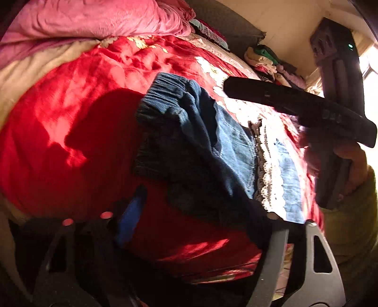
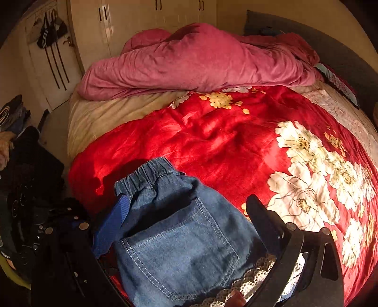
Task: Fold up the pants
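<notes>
Denim pants (image 2: 174,236) lay folded on the bed's red floral blanket (image 2: 212,141). Both tongs, left (image 1: 189,212) and right (image 2: 186,226), hovered over them with fingers spread, gripping nothing.

Red floral blanket (image 2: 224,141) spread over bed. Crumpled pink duvet (image 2: 200,63) at far end, beige sheet (image 2: 106,118) beneath. Cream wardrobe doors (image 2: 141,19) behind. Clothes pile (image 1: 271,63) by wall, possibly laundry; blurred.
</notes>
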Demonstrator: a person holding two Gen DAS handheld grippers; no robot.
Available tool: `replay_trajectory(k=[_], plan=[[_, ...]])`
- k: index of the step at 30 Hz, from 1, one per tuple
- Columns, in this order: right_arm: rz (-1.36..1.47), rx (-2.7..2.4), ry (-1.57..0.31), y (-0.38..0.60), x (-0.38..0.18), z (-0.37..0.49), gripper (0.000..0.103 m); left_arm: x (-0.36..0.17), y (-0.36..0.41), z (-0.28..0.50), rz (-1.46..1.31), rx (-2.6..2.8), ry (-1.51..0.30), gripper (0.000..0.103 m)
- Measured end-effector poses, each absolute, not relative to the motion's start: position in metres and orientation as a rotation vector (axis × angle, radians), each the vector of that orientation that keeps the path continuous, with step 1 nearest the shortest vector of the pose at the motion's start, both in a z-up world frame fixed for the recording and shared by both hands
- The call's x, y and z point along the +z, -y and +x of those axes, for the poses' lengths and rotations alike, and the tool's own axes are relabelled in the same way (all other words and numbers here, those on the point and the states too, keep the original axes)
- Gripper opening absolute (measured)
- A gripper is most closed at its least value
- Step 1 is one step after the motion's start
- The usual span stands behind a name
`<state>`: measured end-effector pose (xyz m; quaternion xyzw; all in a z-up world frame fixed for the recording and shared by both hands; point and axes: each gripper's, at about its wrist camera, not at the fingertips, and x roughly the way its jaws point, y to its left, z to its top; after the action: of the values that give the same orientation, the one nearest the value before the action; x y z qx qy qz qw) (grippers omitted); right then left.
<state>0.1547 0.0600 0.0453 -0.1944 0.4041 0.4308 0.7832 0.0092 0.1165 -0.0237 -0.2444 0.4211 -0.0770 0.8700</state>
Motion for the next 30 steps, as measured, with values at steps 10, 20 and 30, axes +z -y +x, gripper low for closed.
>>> replay_trajectory(k=[10, 20, 30], plan=[[-0.493, 1.034, -0.999, -0.112, 0.008, 0.169, 0.098, -0.045, -0.110, 0.020, -0.567, -0.189, -0.914, 0.045], [-0.382, 1.169, -1.077, -0.108, -0.017, 0.173, 0.063, -0.050, -0.109, 0.016, -0.583, -0.199, -0.916, 0.048], [-0.214, 1.222, -0.952, -0.053, 0.022, 0.167, 0.046, -0.029, -0.081, 0.016, -0.510, -0.255, -0.896, 0.060]])
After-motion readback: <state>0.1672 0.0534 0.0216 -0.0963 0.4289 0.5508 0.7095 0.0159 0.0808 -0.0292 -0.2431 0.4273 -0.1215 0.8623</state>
